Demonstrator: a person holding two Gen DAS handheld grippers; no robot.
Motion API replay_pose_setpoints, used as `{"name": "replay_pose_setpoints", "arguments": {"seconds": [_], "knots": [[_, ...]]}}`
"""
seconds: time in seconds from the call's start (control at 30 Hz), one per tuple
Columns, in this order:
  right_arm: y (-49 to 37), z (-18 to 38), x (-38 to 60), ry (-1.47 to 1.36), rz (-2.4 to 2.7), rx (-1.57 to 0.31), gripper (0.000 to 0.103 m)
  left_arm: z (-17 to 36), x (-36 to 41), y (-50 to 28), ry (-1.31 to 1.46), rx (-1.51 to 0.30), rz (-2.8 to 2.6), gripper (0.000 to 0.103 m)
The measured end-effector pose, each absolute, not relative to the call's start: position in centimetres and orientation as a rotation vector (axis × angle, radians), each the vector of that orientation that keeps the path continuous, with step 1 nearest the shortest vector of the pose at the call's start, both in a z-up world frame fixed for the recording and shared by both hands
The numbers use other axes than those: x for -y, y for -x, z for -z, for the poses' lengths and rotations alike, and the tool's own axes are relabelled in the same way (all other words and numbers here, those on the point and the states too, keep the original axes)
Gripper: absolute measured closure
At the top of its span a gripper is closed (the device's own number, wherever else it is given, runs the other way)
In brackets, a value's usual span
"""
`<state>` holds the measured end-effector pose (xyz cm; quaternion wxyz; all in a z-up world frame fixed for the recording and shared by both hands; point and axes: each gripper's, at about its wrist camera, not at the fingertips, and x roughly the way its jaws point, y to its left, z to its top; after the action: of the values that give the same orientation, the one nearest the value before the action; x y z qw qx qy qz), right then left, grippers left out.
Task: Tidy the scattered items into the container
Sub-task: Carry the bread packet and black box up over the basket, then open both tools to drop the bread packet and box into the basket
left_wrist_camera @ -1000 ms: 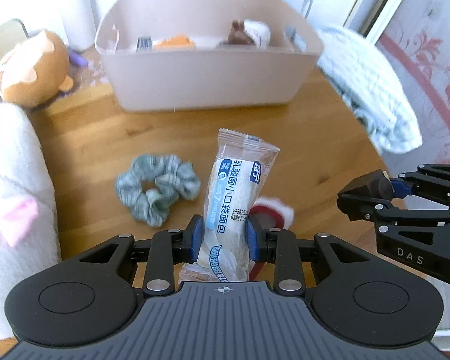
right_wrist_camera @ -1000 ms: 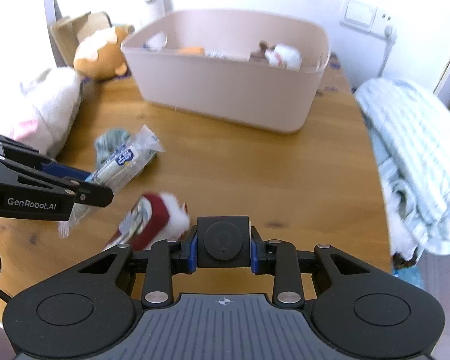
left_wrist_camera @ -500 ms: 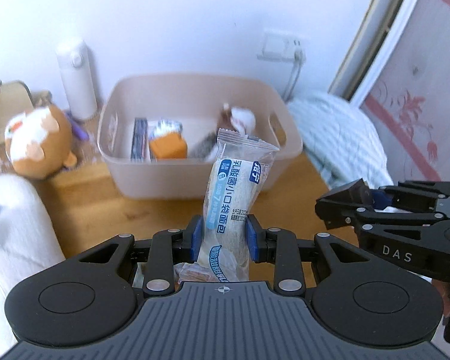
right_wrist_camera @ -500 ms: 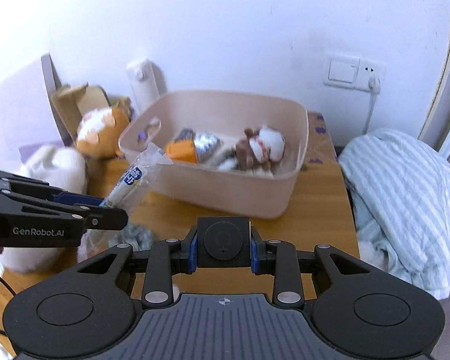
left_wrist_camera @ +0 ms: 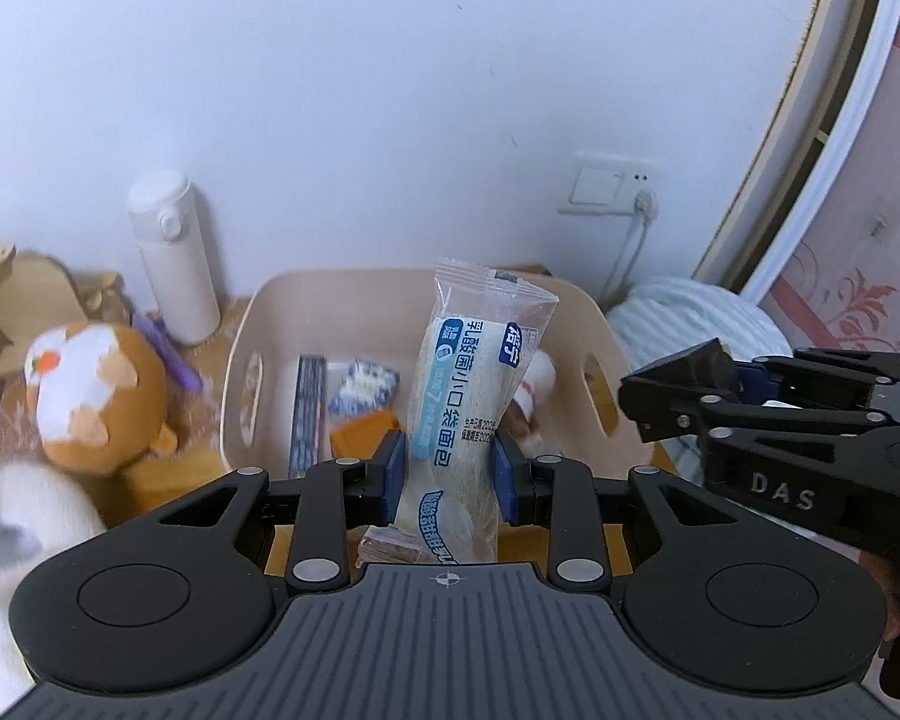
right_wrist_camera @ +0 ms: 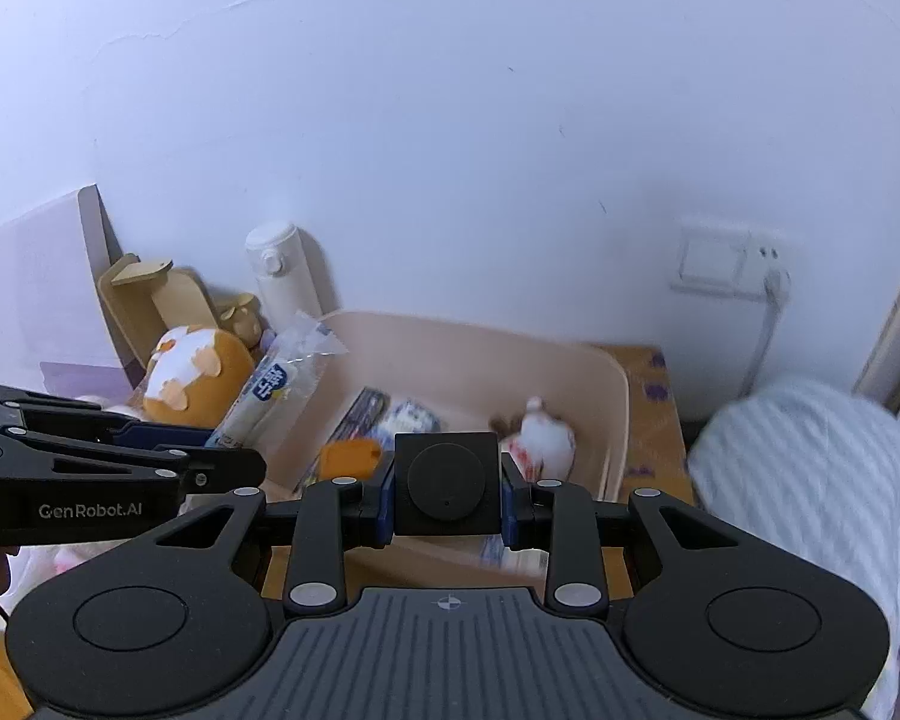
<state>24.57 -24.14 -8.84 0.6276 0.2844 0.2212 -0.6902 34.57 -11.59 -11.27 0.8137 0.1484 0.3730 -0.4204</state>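
My left gripper [left_wrist_camera: 448, 474] is shut on a clear bread packet [left_wrist_camera: 474, 396] with blue print, held upright in front of the beige bin [left_wrist_camera: 258, 324]. The right wrist view shows this packet [right_wrist_camera: 276, 384] above the bin's left rim, with the left gripper [right_wrist_camera: 198, 450] below it. My right gripper [right_wrist_camera: 448, 483] is shut on a black square block [right_wrist_camera: 447, 480] with a round disc face, near the bin's [right_wrist_camera: 618, 396] front wall. From the left wrist view the right gripper [left_wrist_camera: 678, 396] hangs at the right. Inside the bin lie an orange piece [right_wrist_camera: 348, 459], a small white-brown plush [right_wrist_camera: 540, 438] and other packets.
A brown-and-white plush toy [left_wrist_camera: 90, 396] and a white bottle [left_wrist_camera: 174, 264] stand left of the bin, with a cardboard box [right_wrist_camera: 150, 300] behind. A striped blanket [right_wrist_camera: 810, 468] lies at the right. A wall socket with a cable [left_wrist_camera: 630, 210] sits behind the bin.
Both grippers have risen and come closer to the bin, each keeping its grip. The scrunchie and the red-white item on the table have dropped out of view.
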Motion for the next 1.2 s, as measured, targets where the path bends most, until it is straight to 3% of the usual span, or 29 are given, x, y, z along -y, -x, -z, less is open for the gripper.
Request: {"name": "replay_pose_setpoints", "arguments": {"seconds": [0.8, 1.1, 1.17, 1.2], "knots": [[-20.6, 18.2, 31.8, -0.894, 1.617, -0.581, 0.074, 20.6, 18.9, -42.0, -0.476, -0.964, 0.747, 0.072], [-20.7, 19.7, 32.2, -0.92, 1.627, -0.615, 0.074, 21.4, 18.8, -42.1, -0.486, -0.986, 0.729, 0.071], [-20.8, 20.0, 32.1, -0.924, 1.629, -0.622, 0.074, 21.2, 18.7, -42.0, -0.476, -0.994, 0.731, 0.062], [-20.8, 20.1, 32.2, -0.925, 1.629, -0.626, 0.073, 21.1, 18.5, -42.1, -0.46, -0.997, 0.734, 0.051]]}}
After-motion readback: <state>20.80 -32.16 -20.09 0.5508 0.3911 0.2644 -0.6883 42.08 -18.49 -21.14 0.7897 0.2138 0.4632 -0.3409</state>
